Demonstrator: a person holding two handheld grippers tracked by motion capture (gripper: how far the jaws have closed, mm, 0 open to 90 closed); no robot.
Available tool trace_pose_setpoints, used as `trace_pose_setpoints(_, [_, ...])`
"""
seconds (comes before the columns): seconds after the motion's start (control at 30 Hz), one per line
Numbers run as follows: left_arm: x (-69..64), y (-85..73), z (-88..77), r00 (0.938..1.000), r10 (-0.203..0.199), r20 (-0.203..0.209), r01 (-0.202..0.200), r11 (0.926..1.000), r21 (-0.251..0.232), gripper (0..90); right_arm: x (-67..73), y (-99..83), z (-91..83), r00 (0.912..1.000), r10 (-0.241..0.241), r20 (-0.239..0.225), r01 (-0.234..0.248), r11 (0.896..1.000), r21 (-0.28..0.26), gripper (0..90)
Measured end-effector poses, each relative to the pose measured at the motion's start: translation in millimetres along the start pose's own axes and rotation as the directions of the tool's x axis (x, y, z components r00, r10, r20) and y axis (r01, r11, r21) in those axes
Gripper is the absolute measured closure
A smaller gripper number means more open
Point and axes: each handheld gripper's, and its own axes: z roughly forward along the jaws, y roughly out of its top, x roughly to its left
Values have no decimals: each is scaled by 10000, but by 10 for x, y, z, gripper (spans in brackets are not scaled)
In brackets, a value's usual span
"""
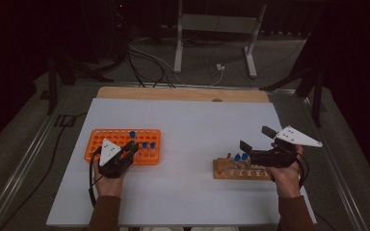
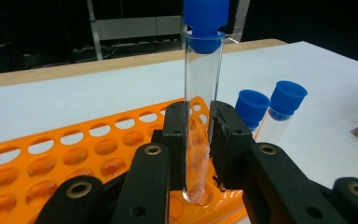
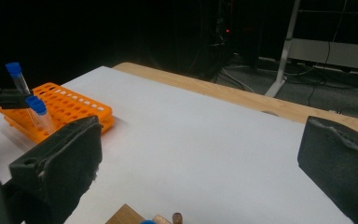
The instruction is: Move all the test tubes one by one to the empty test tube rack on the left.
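My left gripper (image 1: 128,150) (image 2: 201,122) is shut on a clear test tube with a blue cap (image 1: 132,134) (image 2: 200,88). The tube stands upright, its round bottom at a hole near the front edge of the orange rack (image 1: 118,139) (image 2: 51,163). Two more blue-capped tubes (image 1: 149,145) (image 2: 266,112) stand in the rack just to its right. My right gripper (image 1: 257,138) (image 3: 200,140) is open with nothing between its pads, hovering above a wooden tube block (image 1: 241,170) (image 3: 123,217) that holds two blue-capped tubes (image 1: 241,157).
A white sheet (image 1: 188,125) covers the table, with a bare wooden strip (image 1: 183,93) along the far edge. Beyond it stand a metal frame (image 1: 217,29) and cables on the floor. The right gripper view shows the orange rack (image 3: 67,107) far to its left.
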Motion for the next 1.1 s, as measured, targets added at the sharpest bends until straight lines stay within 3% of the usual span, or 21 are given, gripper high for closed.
trace_pose_setpoints(0.2, [0, -52, 69, 9999, 100, 91, -105, 9984, 555, 779, -14, -15, 2, 10000, 10, 24, -10, 10000, 23, 0])
trace_pose_setpoints(0.4, [-25, -90, 146, 9991, 427, 46, -429, 9873, 1533, 782, -30, -27, -12, 10000, 42, 31, -42, 10000, 28, 0])
trace_pose_setpoints(0.6, [-8, -92, 149, 9994, 304, 168, -329, 9831, 1799, 787, -48, -48, -19, 10000, 80, 54, -80, 9999, 70, 0])
trace_pose_setpoints(0.77, [-18, -105, 167, 9989, 444, 158, -467, 9763, 2111, 789, -54, -57, -25, 10000, 64, 47, -64, 10000, 67, 0])
trace_pose_setpoints(0.9, [-10, -102, 155, 9989, 422, 202, -456, 9751, 2171, 790, -59, -62, -32, 10000, 57, 43, -58, 10000, 78, 0])
trace_pose_setpoints(1.1, [-51, -103, 131, 9959, 889, 171, -905, 9690, 2299, 789, -68, -72, -43, 10000, 52, 60, -52, 9999, 107, 0])
